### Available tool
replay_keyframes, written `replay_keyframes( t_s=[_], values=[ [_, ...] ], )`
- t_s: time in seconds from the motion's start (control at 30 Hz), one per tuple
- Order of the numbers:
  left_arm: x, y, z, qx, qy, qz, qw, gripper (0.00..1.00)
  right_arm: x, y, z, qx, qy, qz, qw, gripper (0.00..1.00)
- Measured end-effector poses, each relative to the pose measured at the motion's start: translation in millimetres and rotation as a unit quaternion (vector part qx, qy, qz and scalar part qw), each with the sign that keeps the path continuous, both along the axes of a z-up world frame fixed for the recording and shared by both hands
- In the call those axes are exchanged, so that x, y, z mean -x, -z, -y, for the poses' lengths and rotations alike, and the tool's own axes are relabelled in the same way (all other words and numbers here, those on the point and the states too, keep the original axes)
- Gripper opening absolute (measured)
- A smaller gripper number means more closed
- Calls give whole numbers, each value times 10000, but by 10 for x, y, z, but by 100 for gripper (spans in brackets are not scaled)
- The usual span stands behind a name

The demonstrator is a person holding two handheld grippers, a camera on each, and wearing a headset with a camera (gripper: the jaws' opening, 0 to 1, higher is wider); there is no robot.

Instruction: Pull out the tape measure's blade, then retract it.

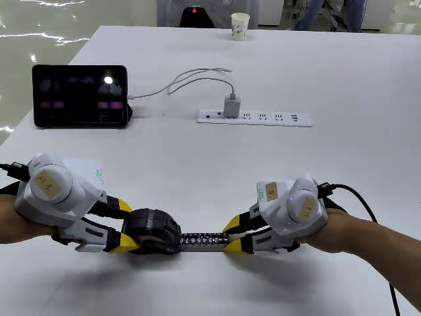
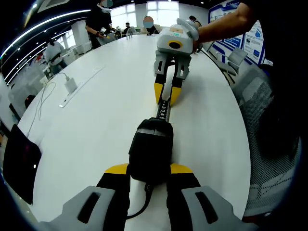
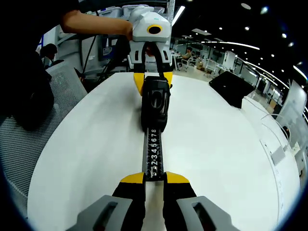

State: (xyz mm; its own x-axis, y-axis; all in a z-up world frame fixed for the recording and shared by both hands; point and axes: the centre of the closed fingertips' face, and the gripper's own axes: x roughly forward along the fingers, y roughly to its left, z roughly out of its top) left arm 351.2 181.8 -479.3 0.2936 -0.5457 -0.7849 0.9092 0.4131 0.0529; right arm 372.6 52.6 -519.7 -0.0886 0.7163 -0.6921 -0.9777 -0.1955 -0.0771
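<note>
A black tape measure case lies on the white table with my left gripper shut on it; its yellow-tipped fingers clamp the case on both sides. A short length of black blade with white numbers runs out to the right. My right gripper is shut on the blade's end. In the right gripper view the blade stretches from my right gripper to the case, with the left gripper behind it. The right gripper faces me in the left gripper view.
A dark tablet stands at the far left. A white power strip with a plugged charger and cable lies mid-table. A paper cup is at the far edge. Chairs and people are beyond the table.
</note>
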Motion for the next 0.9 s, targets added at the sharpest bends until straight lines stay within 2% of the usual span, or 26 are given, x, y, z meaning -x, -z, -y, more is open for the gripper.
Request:
replay_keyframes(
  t_s=[0.9],
  values=[
    [2, -1, 8, -8, 8, -27, 10000, 23, -52, 2, 364, 157, 163, -10, 9997, 9]
  ],
)
